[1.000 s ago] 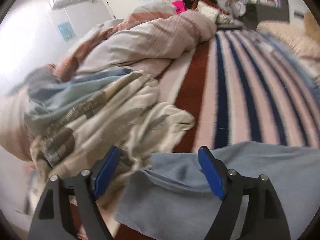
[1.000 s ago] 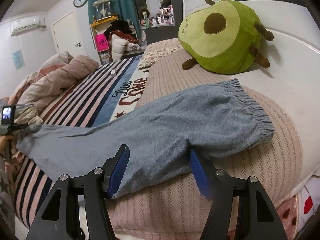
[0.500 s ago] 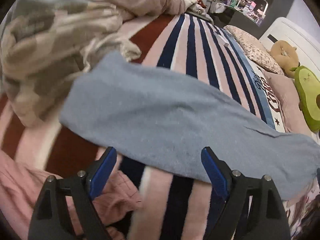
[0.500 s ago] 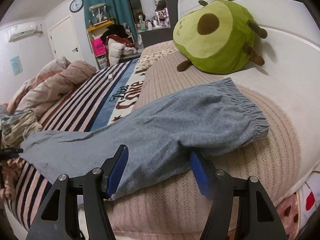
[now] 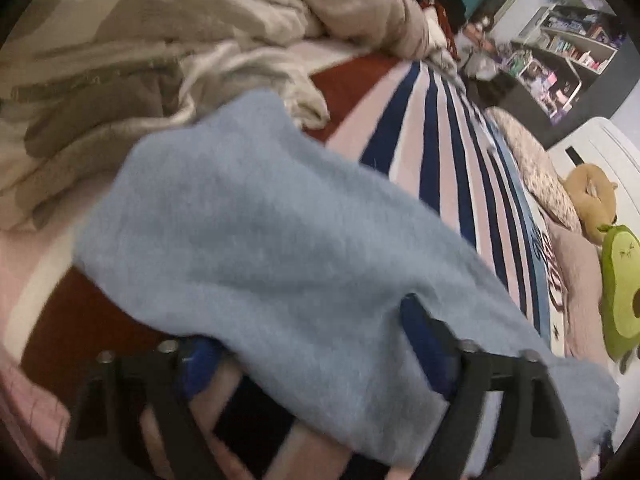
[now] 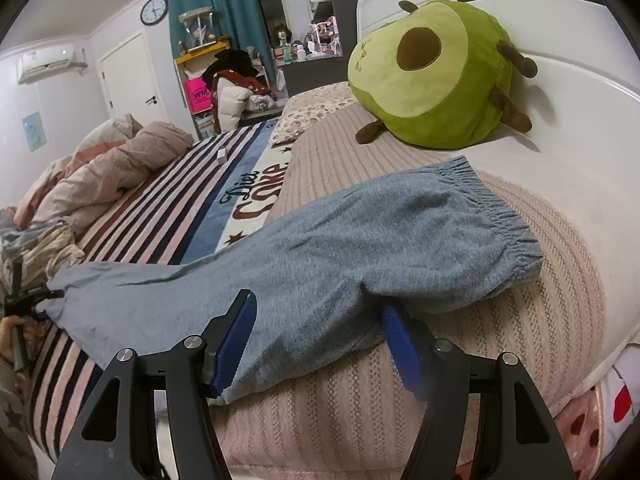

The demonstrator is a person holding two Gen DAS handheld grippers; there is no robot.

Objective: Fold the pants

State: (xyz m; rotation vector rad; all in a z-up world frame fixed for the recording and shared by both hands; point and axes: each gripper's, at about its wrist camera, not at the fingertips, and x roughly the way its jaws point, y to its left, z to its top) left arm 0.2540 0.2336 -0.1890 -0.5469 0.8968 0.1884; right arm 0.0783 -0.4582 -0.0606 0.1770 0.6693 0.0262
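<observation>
Grey-blue pants lie stretched across the bed, elastic waistband on the pink knitted pillow at right, leg ends at far left. My right gripper is open, its jaws straddling the near edge of the pants at the seat. In the left wrist view the leg end of the pants fills the middle. My left gripper is open, pushed in at the cloth's near edge, which lies over the blue pads. The left gripper also shows small in the right wrist view.
A striped blanket covers the bed. A green avocado plush leans on the white headboard. Crumpled duvets and clothes are heaped beside the leg ends. A floral pillow and cluttered shelves lie beyond.
My left gripper has swung from facing the heaped duvets to facing along the pants, then moved in onto the leg end. The right gripper has hardly moved.
</observation>
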